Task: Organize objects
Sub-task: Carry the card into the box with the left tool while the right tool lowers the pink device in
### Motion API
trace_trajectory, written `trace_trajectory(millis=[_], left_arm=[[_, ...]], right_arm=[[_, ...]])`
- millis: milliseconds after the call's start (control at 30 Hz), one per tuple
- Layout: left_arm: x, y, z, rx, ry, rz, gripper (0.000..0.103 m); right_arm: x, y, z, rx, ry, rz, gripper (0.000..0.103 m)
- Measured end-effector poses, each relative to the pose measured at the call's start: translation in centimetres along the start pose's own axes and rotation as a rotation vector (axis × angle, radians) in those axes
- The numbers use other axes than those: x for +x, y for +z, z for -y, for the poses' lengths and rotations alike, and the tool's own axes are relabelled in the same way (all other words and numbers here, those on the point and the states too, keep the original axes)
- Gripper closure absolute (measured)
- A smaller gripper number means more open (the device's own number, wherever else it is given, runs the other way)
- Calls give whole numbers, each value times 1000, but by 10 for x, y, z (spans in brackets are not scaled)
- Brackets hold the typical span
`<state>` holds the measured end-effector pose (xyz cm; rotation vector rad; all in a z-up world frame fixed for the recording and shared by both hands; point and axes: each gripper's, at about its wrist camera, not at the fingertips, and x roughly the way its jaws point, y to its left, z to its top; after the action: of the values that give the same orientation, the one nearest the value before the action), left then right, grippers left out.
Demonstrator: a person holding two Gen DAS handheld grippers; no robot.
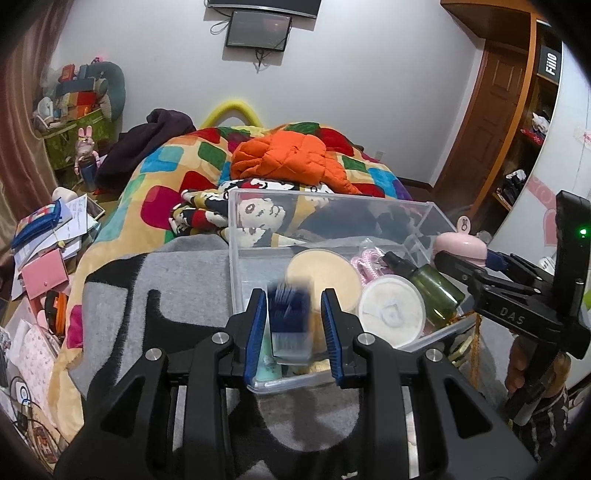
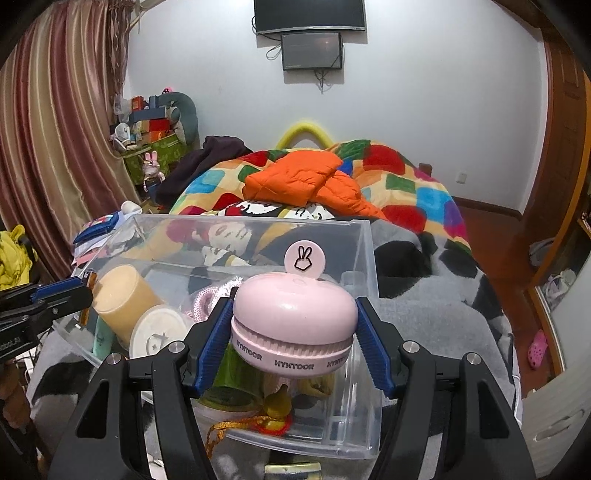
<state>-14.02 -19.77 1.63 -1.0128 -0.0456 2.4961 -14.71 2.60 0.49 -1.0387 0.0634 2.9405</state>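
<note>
Left gripper (image 1: 293, 325) is parted over the near end of a clear plastic bin (image 1: 428, 210); a small blue-and-clear box (image 1: 290, 325), blurred, lies between its blue pads (image 1: 255, 332) with a visible gap on each side, so the pads do not press on it. No earlier view is available to show how the box arrived there. Right gripper (image 2: 293, 338) is clamped on one pink round case (image 2: 293, 317), its pads touching the case on both sides; the case bears a small round tab with a rabbit mark and is held above the near right part of the bin (image 2: 369, 258). The bin rests on a grey-and-black blanket (image 1: 177, 280) at the foot of a bed covered by a multicoloured quilt (image 2: 417, 192), with one orange padded jacket (image 2: 306, 177) lying on it. Countable contents of the bin: one cream cylindrical jar (image 1: 325, 273), one white round lid or tin (image 1: 391, 308), one green spray bottle (image 1: 432, 284), one coil of pink cord (image 1: 364, 264), and one yellow tasselled charm (image 2: 275, 410). Two dark screens (image 2: 310, 33) hang on the far wall, one below the other.
</note>
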Motion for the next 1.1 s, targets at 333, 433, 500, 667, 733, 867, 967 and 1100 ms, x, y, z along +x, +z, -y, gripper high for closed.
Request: trace_trajectory(millis=[333,433,500,667,733,867,967,1100], left_arm=[[-4,-2,2,4,-27,-9,66],[-6,-2,3,7,-33,-5,61],[-8,-2,4,12,-39,-3,60],[-14,-4,10,26,-63,5,50],[-18,-5,13,36,-66,10,49],[-23,-6,17,52,-63,20,46],[-29,-7,19,57,-60,28,45],[-34,-6,19,54,-62,36,41]], right_arm=[[-1,-2,-3,-11,-10,-10,41],[-2,-2,-4,-16,-13,-15,41],[-3,-3,-4,-17,-14,-16,41],[-8,-7,-6,-25,-16,-15,39],[-10,-8,-8,-31,-16,-15,36],[-13,-11,-10,-43,-18,-12,33],[-14,-11,-12,-48,-22,-16,32],[-17,-11,-12,-51,-25,-20,31]])
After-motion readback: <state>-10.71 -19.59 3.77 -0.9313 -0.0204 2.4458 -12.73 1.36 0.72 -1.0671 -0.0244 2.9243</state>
